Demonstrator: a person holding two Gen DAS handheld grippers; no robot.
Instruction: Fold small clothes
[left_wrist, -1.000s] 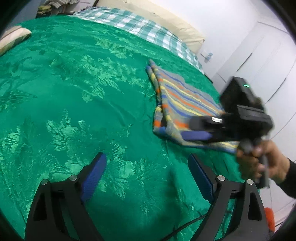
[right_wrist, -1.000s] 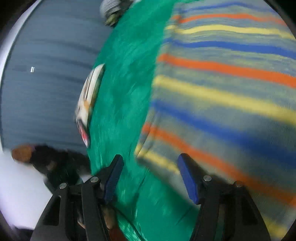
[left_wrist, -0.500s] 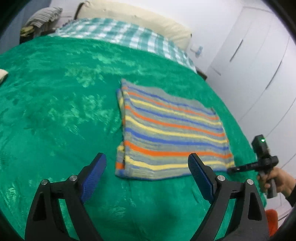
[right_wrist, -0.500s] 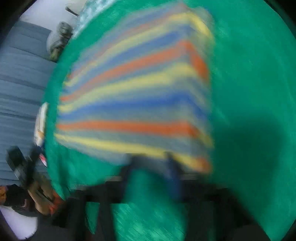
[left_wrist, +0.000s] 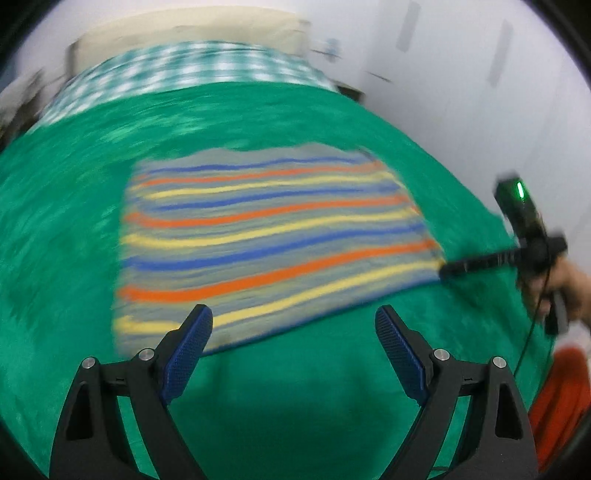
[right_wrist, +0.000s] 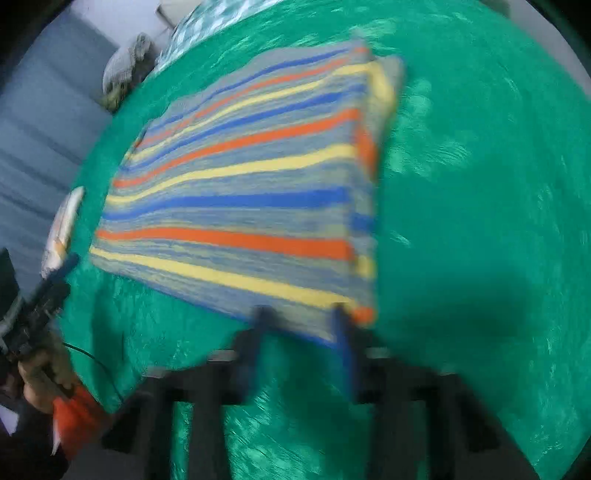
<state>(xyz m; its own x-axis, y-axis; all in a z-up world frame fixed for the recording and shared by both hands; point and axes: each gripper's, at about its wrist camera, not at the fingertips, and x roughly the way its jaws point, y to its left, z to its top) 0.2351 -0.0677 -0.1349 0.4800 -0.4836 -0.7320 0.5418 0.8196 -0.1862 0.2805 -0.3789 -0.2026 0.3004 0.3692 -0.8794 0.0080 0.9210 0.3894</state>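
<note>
A folded striped garment (left_wrist: 266, 236), grey with blue, orange and yellow stripes, lies flat on the green bedspread (left_wrist: 295, 398). My left gripper (left_wrist: 293, 354) is open and empty, just short of the garment's near edge. In the left wrist view my right gripper (left_wrist: 448, 271) has its tips at the garment's near right corner. In the right wrist view the garment (right_wrist: 251, 199) fills the middle. The right gripper (right_wrist: 301, 325) is blurred there, its fingers a little apart at the garment's near edge; I cannot tell whether they grip the cloth.
A green-and-white checked pillow (left_wrist: 184, 74) and a cream headboard lie at the far end of the bed. White wardrobe doors (left_wrist: 461, 74) stand to the right. An orange object (left_wrist: 565, 398) sits by the bed's right side. A pale cushion (right_wrist: 62, 229) lies at the bed's left edge.
The right gripper has swung off the top of the garment to its near right corner. My left gripper has moved right and closer, facing the garment's near edge.
</note>
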